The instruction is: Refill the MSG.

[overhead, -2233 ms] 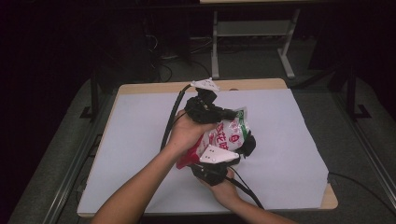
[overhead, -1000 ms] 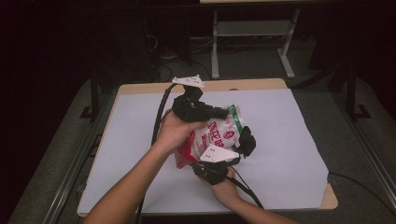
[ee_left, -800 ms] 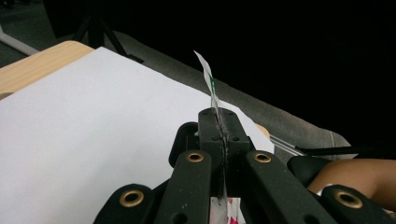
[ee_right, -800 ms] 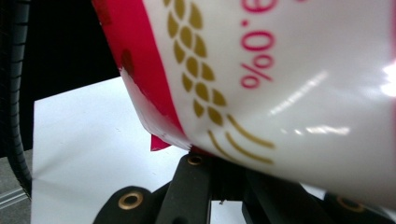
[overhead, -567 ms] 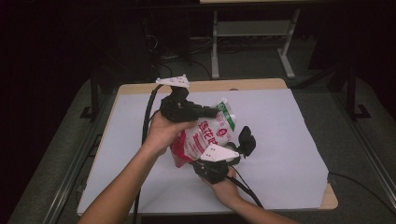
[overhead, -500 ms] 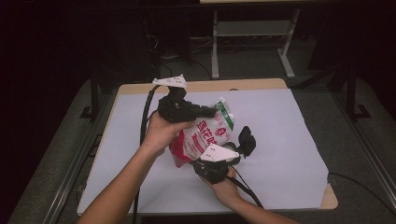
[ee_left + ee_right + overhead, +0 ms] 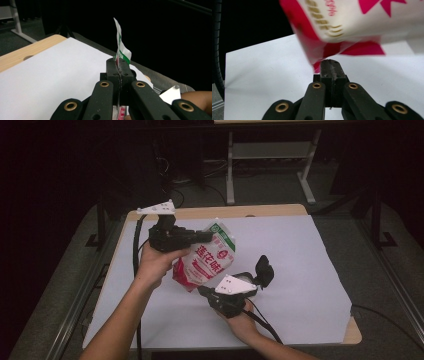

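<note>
A white, red and green snack bag [image 7: 205, 262] hangs over the white sheet, held at both ends. My left gripper [image 7: 207, 236] is shut on its green top edge, and that edge sticks up out of the closed jaws [image 7: 119, 62] as a thin strip of the bag [image 7: 120, 47]. My right gripper [image 7: 201, 291] is below the bag, near the table's front. Its jaws [image 7: 332, 62] are closed, with the red bottom corner of the bag [image 7: 362, 22] meeting their tips. The bag slants from the upper right down to the lower left.
A white sheet [image 7: 300, 270] covers the wooden table [image 7: 250, 211]. A metal stand [image 7: 270, 155] is on the dark floor behind the table. In the left gripper view, the other hand [image 7: 197, 100] and its grey plate [image 7: 171, 94] lie close at the lower right.
My left gripper has moved left and a little away, drawing the bag's top with it. The right gripper has stayed in place at the bag's bottom.
</note>
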Demonstrator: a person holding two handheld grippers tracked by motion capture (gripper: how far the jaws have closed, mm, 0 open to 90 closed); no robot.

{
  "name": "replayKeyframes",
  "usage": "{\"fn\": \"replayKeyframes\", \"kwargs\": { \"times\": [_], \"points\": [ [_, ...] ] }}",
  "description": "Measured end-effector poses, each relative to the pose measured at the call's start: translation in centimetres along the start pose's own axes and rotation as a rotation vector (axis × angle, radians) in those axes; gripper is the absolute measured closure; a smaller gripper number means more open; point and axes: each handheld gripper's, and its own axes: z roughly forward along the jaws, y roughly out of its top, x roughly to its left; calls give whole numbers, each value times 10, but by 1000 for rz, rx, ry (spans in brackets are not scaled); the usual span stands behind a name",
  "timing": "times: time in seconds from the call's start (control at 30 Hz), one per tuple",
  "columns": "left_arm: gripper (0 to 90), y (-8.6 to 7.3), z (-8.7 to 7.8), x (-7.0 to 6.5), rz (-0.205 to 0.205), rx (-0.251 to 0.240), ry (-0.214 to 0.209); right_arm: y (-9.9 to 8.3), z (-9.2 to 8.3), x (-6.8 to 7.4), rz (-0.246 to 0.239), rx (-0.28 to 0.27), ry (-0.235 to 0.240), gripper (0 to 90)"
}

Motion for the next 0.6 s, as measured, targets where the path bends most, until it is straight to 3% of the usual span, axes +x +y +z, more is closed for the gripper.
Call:
{"fn": "replayKeyframes", "kwargs": {
  "times": [0.23, 0.33, 0.6],
  "points": [
    [900, -9, -8, 17, -6, -32, 61, 0, -1, -1, 4, 1, 10, 899],
    [900, -14, -9, 27, -29, -45, 68, 0, -2, -2, 2, 6, 20, 900],
    [900, -17, -5, 39, -24, -85, 78, 2, -12, -7, 14, 46, 69, 900]
  ]
}}
